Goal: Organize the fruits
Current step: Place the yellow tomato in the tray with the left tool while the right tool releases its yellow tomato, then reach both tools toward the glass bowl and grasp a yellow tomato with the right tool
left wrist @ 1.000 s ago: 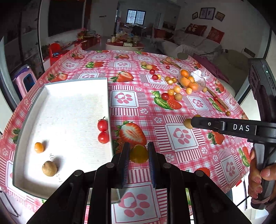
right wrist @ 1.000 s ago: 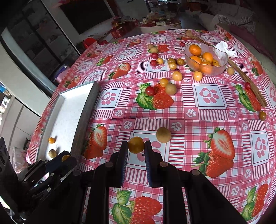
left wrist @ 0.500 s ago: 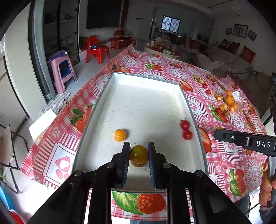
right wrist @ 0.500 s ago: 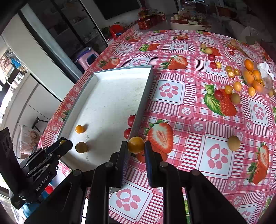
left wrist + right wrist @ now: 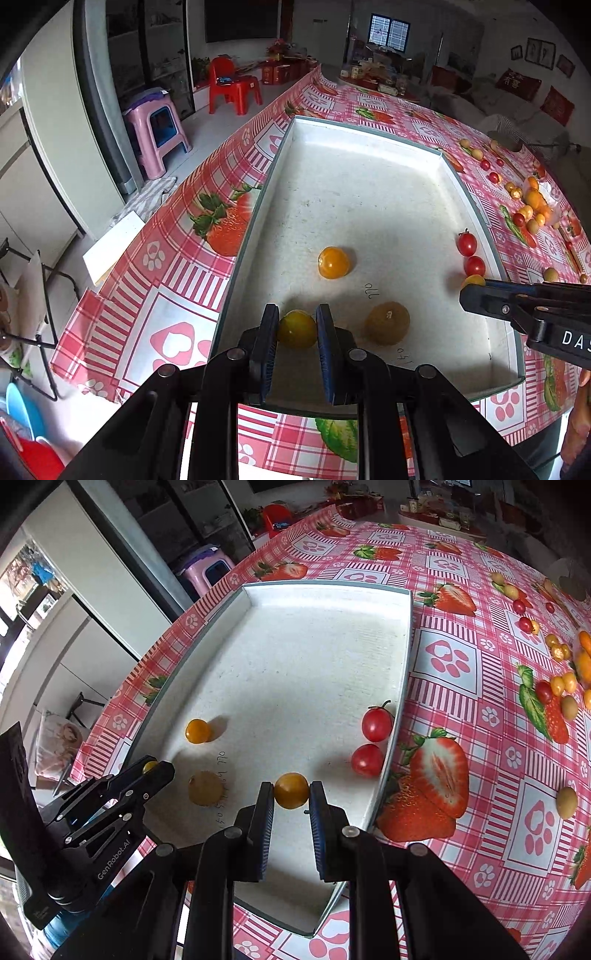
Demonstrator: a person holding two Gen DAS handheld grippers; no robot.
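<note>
Left gripper [image 5: 297, 328] clamps a yellow tomato [image 5: 297, 329] above the white tray [image 5: 369, 125] near end; right gripper [image 5: 291, 792] clamps an orange tomato [image 5: 291, 790] (beside the tray's two red tomatoes [image 5: 371, 740]).

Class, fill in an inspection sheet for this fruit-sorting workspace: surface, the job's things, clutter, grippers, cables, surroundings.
Surface: table under a pink checked cloth with strawberry and paw prints.
Job's things: white tray holding two red cherry tomatoes, an orange fruit and a brownish round fruit; more loose fruit lies on the cloth at the far right.
Clutter: handwriting on the tray floor; nothing else seen.
Grippers: left gripper shut on a yellow fruit; right gripper shut on a yellow-orange fruit; both over the tray.
Cables: nothing seen.
Surroundings: pink stool, red chair, sofa with red cushions.
</note>
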